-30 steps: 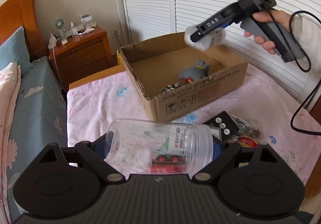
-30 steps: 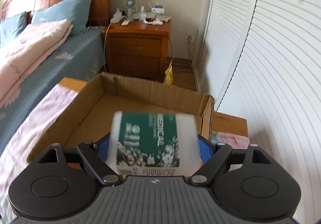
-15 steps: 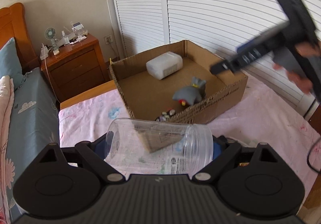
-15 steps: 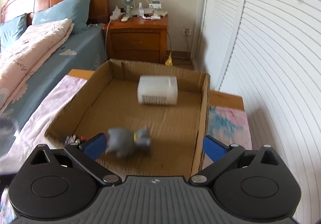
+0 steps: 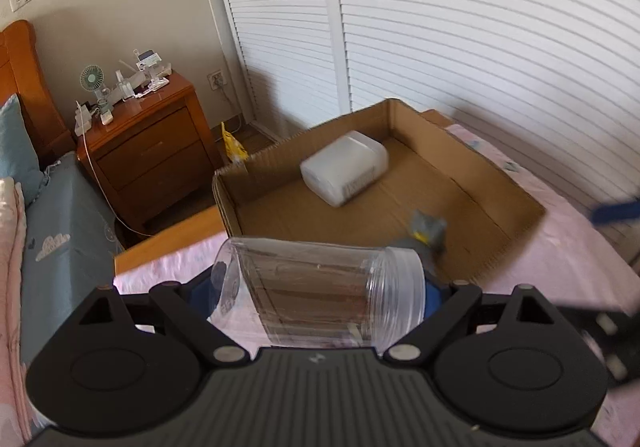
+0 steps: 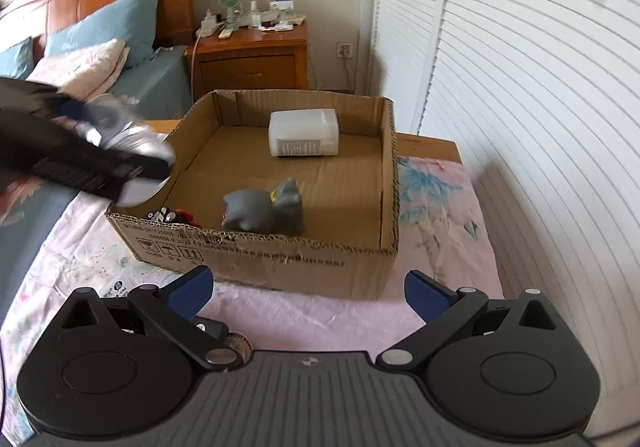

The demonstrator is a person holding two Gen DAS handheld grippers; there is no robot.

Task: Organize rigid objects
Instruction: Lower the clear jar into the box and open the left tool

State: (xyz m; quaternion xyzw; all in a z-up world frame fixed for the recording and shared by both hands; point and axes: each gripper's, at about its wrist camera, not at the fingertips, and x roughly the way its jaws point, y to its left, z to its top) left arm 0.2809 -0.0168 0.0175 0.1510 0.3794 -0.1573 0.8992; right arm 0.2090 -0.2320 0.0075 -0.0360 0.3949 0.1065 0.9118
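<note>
Cardboard box (image 6: pixel 304 259): open-topped, low-walled, on the pink flowered cloth (image 6: pixel 440 215) of a wooden counter; it fills the middle of the right wrist view, with its near wall facing the camera.
Box edges: the right wall runs close to the counter's right edge; a strip of pink cloth shows beside it, and then the white louvred doors (image 6: pixel 520 87).
Open room in box: bare cardboard floor between the back items and the front ones, mostly centre and right.
White bottle (image 6: pixel 304 133): lies on its side near the box's back wall, label toward the camera.
Grey toy (image 6: pixel 262 213): sits against the inside of the near wall, centre-left.
Small dark and red items (image 6: pixel 172 215): in the near left corner of the box; too small to tell what they are.
Left tool (image 5: pixel 320 295): pads pressed on a clear plastic jar (image 5: pixel 320 297) held sideways, wide rim to the right of the frame; it hangs over the box's near left corner.
Left tool, right wrist view: a blurred black shape at left centre, over the box's left wall.
Right tool (image 6: pixel 310 293): jaws have just been opening and stand wide, with nothing between the blue pads (image 6: pixel 192 289); it is in front of the box's near wall, above the pink cloth.
Beyond the box: a wooden nightstand (image 6: pixel 256 59) at upper centre and a bed (image 6: pixel 120 59) with blue pillows at upper left.
</note>
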